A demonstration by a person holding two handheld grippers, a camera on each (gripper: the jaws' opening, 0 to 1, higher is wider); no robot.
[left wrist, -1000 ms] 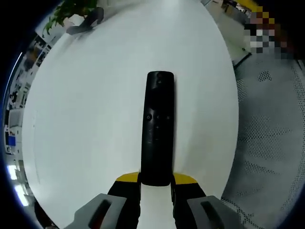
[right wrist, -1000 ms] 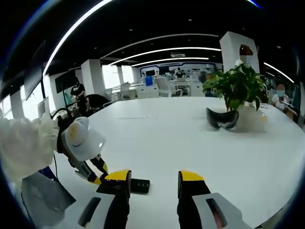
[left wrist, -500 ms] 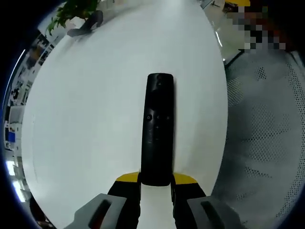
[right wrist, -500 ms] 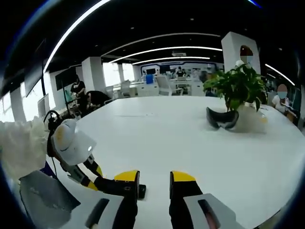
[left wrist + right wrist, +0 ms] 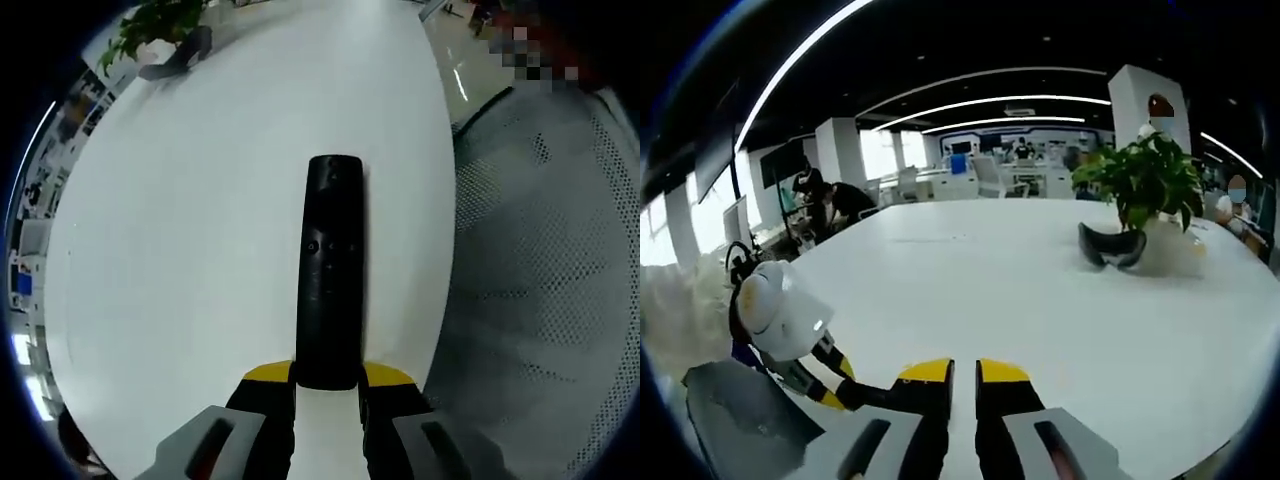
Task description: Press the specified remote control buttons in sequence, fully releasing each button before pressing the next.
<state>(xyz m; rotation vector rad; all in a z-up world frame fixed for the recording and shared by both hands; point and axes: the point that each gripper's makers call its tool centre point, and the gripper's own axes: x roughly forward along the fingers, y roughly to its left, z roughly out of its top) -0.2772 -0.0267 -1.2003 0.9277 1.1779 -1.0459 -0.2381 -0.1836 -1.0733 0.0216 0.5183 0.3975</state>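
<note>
A long black remote [image 5: 331, 260] points away from me over the white table [image 5: 200, 200] in the left gripper view. My left gripper [image 5: 328, 378] is shut on its near end, the yellow tips pressed to either side. In the right gripper view, my right gripper [image 5: 962, 372] hangs low over the table [image 5: 1020, 270], its yellow-tipped jaws drawn together with only a thin slit and nothing between them. The left gripper [image 5: 840, 382] reaches in from the left there, and the remote's far end is hidden behind the right gripper's left jaw.
A potted plant [image 5: 1145, 175] and a black headset [image 5: 1112, 245] stand at the table's far side, also seen as plant [image 5: 150, 25] and headset [image 5: 180, 55]. A grey mesh chair [image 5: 540, 300] sits past the table edge. People [image 5: 835, 200] sit at desks behind.
My right gripper's jaws have closed from wide apart to nearly touching, and now cover the remote's end. The left gripper still holds the remote; its view shifted slightly toward the chair.
</note>
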